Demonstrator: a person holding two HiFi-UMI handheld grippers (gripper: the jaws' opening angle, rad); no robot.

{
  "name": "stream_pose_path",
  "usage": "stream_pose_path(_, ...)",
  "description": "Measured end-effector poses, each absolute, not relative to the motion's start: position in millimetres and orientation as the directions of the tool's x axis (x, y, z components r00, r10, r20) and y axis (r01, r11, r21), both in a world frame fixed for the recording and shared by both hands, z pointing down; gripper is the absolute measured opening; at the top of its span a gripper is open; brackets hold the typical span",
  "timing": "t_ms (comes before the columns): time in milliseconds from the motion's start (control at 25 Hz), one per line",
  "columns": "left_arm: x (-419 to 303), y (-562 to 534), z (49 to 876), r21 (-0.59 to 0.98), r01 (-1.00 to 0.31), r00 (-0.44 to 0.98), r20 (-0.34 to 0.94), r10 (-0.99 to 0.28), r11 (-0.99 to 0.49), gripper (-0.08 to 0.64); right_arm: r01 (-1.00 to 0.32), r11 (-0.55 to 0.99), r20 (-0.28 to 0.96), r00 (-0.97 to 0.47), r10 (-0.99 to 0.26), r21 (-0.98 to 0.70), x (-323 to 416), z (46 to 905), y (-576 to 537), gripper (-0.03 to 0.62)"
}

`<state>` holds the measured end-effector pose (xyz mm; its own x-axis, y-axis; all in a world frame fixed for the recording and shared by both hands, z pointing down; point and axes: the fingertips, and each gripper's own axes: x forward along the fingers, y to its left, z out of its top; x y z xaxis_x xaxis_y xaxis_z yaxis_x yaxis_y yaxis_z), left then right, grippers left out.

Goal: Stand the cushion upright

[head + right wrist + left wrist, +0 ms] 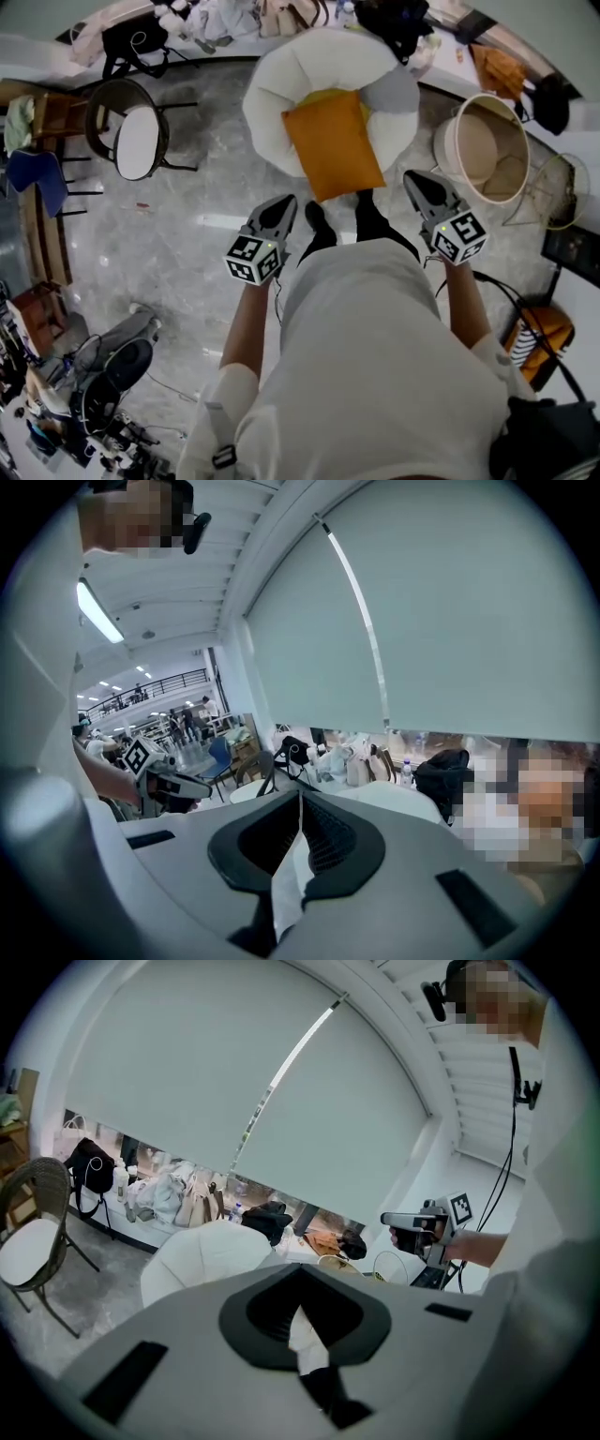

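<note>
An orange cushion (333, 145) lies flat and tilted on the front of a round white armchair (281, 84), its near edge hanging over the seat's rim. My left gripper (285, 202) hovers over the floor just left of the cushion's near corner, shut and empty. On the other side, my right gripper (415, 177) is level with that near edge, also shut with nothing held. Neither touches the cushion. The left gripper view shows its closed jaws (298, 1290), the armchair (211, 1255) and the right gripper (412, 1220). The right gripper view shows its closed jaws (300, 808) and the left gripper (173, 782). The cushion is hidden in both.
A grey cushion (394, 91) and a yellow one (328, 96) rest on the armchair behind the orange one. A wicker chair with a white seat (139, 141) stands at left, a beige round tub (483, 150) and a wire basket (553, 192) at right. Bags line the far wall.
</note>
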<state>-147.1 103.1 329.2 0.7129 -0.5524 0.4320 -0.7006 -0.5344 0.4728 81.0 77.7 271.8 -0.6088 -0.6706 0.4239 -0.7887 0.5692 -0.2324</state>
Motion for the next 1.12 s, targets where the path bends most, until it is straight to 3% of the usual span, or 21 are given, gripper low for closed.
stream_pose_path(360, -91.9, 75.4, 337.1, 0.495, -0.74, 0.66, 0.406, -0.631, -0.455, 0.002, -0.701, 0.67, 0.492, -0.685, -0.537, -0.245, 119.9, 320.9, 18.5, 0.035)
stream_pose_path(600, -68.0, 61.4, 356.1, 0.487, -0.805, 0.568, 0.468, -0.678, -0.338, 0.002, -0.626, 0.725, 0.547, -0.729, -0.413, -0.287, 146.7, 349.4, -2.8, 0.037)
stream_pose_path(1120, -66.2, 33.4, 470.9, 0.497, -0.859, 0.423, 0.561, -0.711, -0.119, 0.003, -0.482, 0.781, 0.6, -0.78, -0.175, -0.398, 144.0, 481.7, -41.7, 0.044)
